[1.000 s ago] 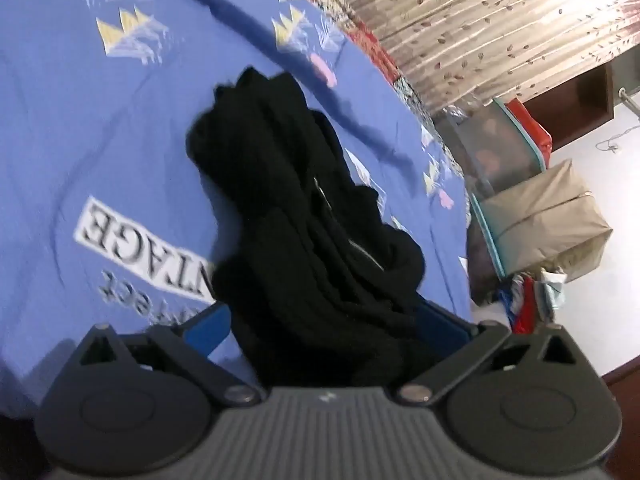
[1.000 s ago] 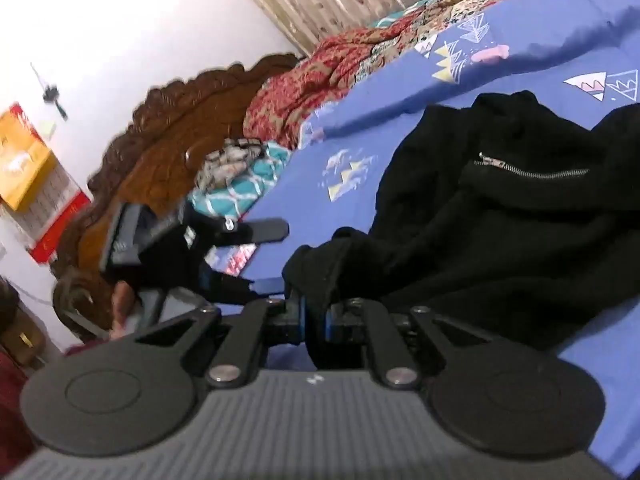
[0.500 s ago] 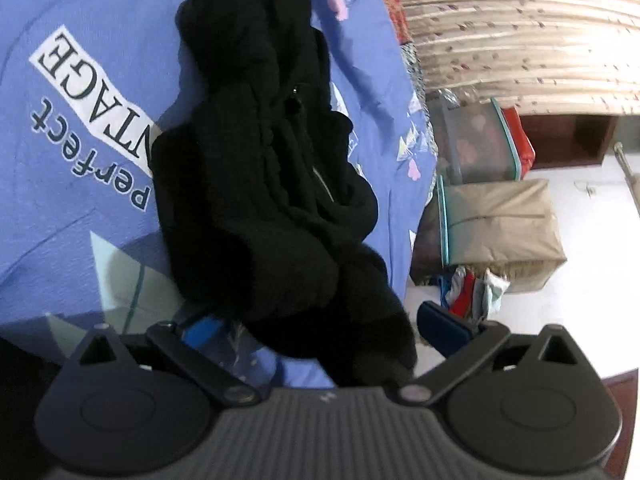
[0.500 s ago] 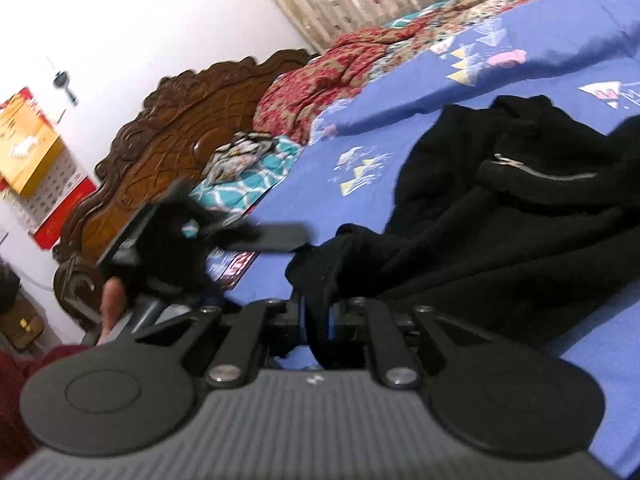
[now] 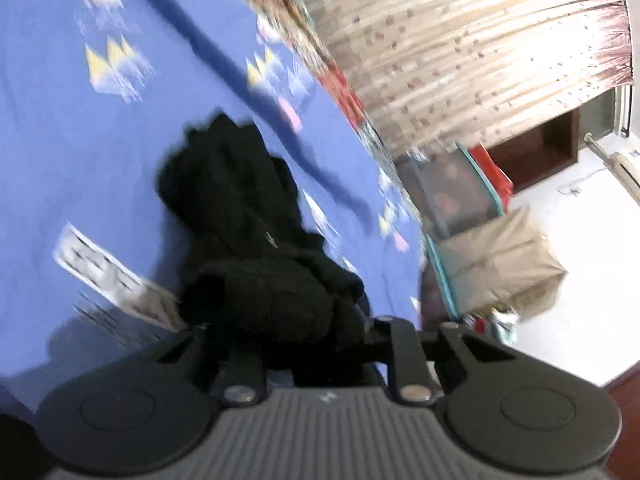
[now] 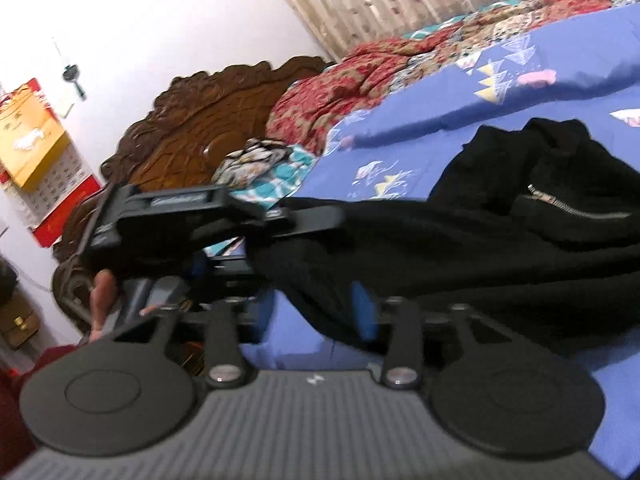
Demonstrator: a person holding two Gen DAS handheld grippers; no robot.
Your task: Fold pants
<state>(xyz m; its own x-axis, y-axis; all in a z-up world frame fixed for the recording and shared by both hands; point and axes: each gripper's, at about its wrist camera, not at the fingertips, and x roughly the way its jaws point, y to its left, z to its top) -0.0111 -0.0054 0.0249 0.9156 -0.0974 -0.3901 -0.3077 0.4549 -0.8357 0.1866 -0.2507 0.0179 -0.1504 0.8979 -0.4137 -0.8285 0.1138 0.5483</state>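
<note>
The black pants (image 5: 248, 240) lie bunched on the blue bedsheet (image 5: 80, 140); a zip pocket shows in the right wrist view (image 6: 560, 204). My left gripper (image 5: 304, 344) has its fingers drawn close around a thick wad of the pants' near end; it also shows in the right wrist view (image 6: 256, 236), clamped on the fabric edge. My right gripper (image 6: 312, 312) has its jaws apart, with black fabric (image 6: 440, 264) draped across the gap and one blue pad (image 6: 362, 314) showing.
A carved wooden headboard (image 6: 200, 136) and a red patterned quilt (image 6: 360, 80) lie at the bed's far side. Storage bags (image 5: 496, 268) and a box stand on the floor beyond the bed edge. Curtains (image 5: 460, 40) hang behind.
My left gripper has closed from wide open onto the pants' end. My right gripper has opened, releasing its pinch on the fabric. Both views have swung.
</note>
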